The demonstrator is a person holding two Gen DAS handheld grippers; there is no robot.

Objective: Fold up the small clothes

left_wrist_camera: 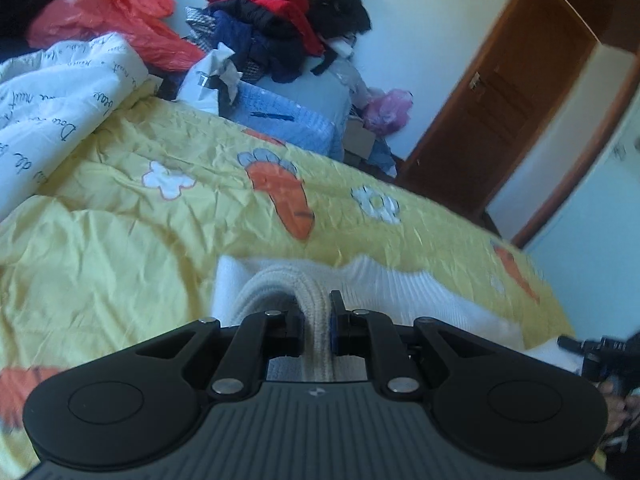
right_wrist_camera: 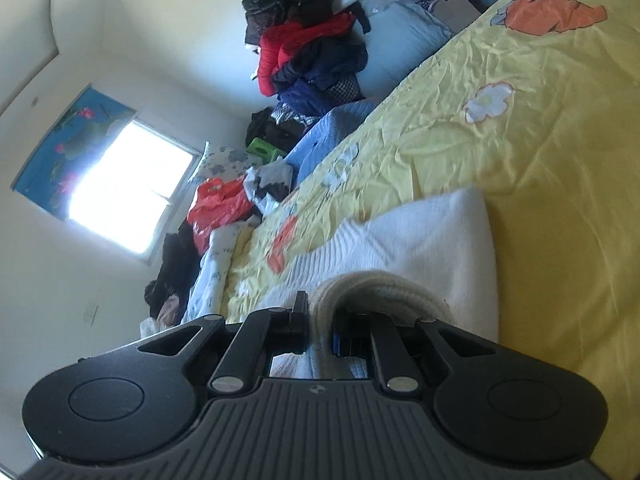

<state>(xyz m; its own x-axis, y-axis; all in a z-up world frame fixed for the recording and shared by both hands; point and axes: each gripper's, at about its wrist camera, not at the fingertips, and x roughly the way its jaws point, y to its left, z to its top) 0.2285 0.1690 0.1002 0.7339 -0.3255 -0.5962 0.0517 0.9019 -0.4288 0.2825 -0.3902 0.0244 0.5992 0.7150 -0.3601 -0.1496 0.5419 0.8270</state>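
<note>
A small white knit garment (left_wrist_camera: pixel 400 288) lies on the yellow bedspread (left_wrist_camera: pixel 120 264) close in front of both cameras. My left gripper (left_wrist_camera: pixel 316 316) is shut on its thick cream ribbed edge (left_wrist_camera: pixel 312 300), which bunches up between the fingers. In the right wrist view the same white garment (right_wrist_camera: pixel 432 240) spreads ahead, and my right gripper (right_wrist_camera: pixel 320 320) is shut on the ribbed edge (right_wrist_camera: pixel 376 284) too. The right gripper also shows at the far right of the left wrist view (left_wrist_camera: pixel 596 352).
The yellow bedspread (right_wrist_camera: pixel 540 140) has carrot and flower prints. A white quilt with writing (left_wrist_camera: pixel 52 96), a red plastic bag (left_wrist_camera: pixel 116 16) and a pile of dark and red clothes (left_wrist_camera: pixel 272 12) lie at the far side. A brown door (left_wrist_camera: pixel 500 92) stands at right.
</note>
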